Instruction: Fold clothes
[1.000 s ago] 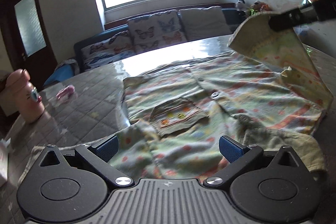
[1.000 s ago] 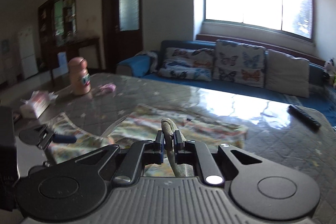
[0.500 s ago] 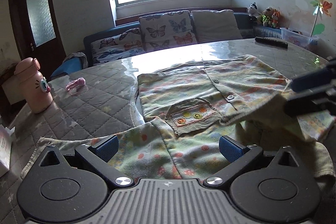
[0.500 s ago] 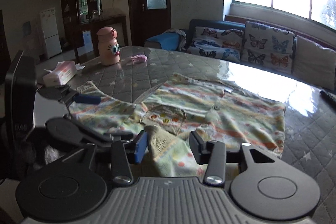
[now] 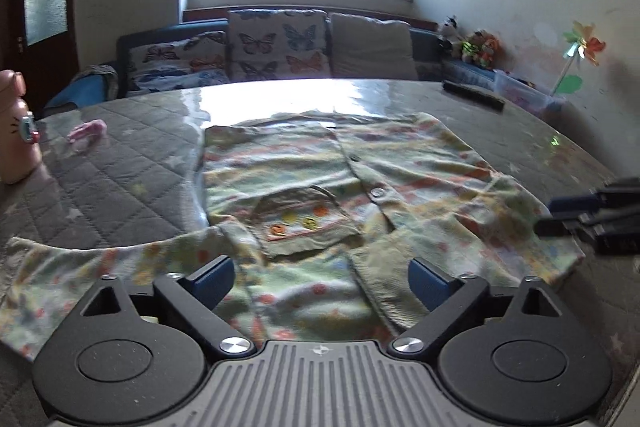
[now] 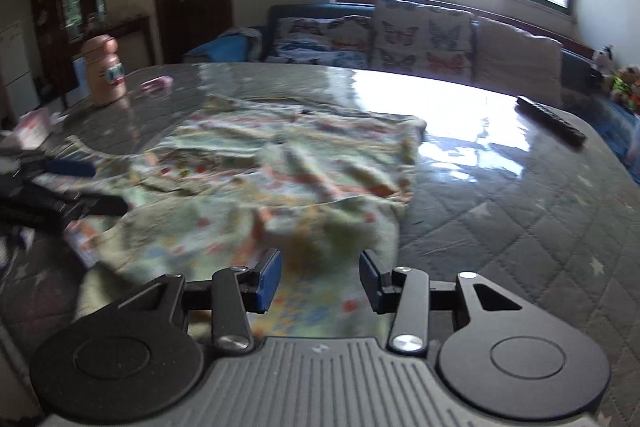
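A small floral button-front shirt lies flat on the quilted table, chest pocket up. One sleeve is folded in, its ribbed cuff resting on the lower front. My left gripper hovers over the near hem, jaws wide and closing, cloth beneath them but not pinched. In the right wrist view the shirt spreads ahead. My right gripper stands part open over the folded sleeve, jaws closing slightly, pads clear of the cloth. Each gripper shows in the other's view: right gripper, left gripper.
A pink bottle and a small pink item sit at the table's far left. A black remote lies at the far right, a tissue pack at the left edge. A sofa with cushions stands behind.
My right gripper held the sleeve lifted, brought it down across the shirt, opened and let it go. The sleeve now lies folded on the front. The left gripper's jaws narrowed a little.
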`<action>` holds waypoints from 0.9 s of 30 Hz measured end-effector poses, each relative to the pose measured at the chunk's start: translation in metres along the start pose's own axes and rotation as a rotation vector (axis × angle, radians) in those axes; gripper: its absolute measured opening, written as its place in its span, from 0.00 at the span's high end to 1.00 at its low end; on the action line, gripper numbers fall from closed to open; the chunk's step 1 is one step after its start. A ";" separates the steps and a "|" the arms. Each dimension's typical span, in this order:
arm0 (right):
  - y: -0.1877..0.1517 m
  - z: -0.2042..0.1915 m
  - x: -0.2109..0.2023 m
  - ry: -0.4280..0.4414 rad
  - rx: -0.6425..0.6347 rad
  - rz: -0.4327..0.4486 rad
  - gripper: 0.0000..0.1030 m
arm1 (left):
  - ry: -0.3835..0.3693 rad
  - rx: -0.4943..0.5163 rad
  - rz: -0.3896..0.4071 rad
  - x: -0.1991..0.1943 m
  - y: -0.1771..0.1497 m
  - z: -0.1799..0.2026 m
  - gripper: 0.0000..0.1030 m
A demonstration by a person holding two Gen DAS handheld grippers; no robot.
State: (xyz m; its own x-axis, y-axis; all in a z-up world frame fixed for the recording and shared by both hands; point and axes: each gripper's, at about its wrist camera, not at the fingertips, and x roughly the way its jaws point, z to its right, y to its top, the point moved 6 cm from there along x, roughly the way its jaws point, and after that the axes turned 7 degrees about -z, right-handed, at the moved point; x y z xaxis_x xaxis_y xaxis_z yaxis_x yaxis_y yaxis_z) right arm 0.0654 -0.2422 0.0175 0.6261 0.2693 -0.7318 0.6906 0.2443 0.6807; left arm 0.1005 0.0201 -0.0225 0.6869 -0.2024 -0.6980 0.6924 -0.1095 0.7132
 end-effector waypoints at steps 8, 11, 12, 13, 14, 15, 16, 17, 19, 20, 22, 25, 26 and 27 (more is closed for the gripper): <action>0.019 0.027 0.027 -0.014 0.078 0.015 0.69 | -0.062 -0.003 -0.057 0.020 -0.001 0.009 0.36; 0.021 0.031 0.035 -0.015 0.094 0.013 0.75 | -0.092 0.010 -0.054 0.021 0.001 0.014 0.60; 0.020 0.032 0.038 -0.014 0.102 0.007 0.77 | -0.103 0.016 -0.051 0.021 0.002 0.016 0.72; 0.018 0.034 0.040 -0.013 0.108 0.001 0.79 | -0.109 0.020 -0.046 0.021 0.003 0.018 0.82; 0.017 0.035 0.043 -0.011 0.115 -0.005 0.89 | -0.105 0.025 -0.039 0.020 0.004 0.019 0.86; 0.015 0.035 0.044 -0.016 0.115 -0.009 0.92 | -0.104 0.032 -0.028 0.019 0.006 0.021 0.92; 0.013 0.036 0.045 -0.027 0.111 -0.010 0.92 | -0.105 0.035 -0.016 0.017 0.009 0.022 0.94; 0.011 0.036 0.045 -0.038 0.108 -0.008 0.93 | -0.107 0.039 -0.003 0.015 0.012 0.023 0.95; 0.008 0.038 0.043 -0.049 0.112 -0.004 0.94 | -0.110 0.054 0.029 0.010 0.019 0.027 0.97; 0.007 0.039 0.042 -0.054 0.116 -0.003 0.94 | -0.106 0.064 0.047 0.008 0.023 0.028 0.98; 0.005 0.042 0.040 -0.069 0.127 -0.002 0.94 | -0.095 0.081 0.068 0.006 0.027 0.030 0.98; 0.007 0.044 0.038 -0.056 0.133 0.000 0.93 | -0.077 0.094 0.065 0.010 0.029 0.029 0.98; 0.009 0.044 0.037 -0.052 0.133 0.006 0.92 | -0.071 0.096 0.060 0.013 0.029 0.028 0.98; 0.011 0.045 0.036 -0.051 0.133 0.017 0.92 | -0.068 0.094 0.054 0.014 0.028 0.027 0.98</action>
State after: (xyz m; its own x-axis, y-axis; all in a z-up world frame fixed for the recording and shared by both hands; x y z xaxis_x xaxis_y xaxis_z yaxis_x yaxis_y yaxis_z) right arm 0.1114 -0.2714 -0.0027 0.6533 0.2234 -0.7234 0.7195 0.1141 0.6850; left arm 0.1240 -0.0117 -0.0108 0.7042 -0.2753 -0.6545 0.6286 -0.1868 0.7549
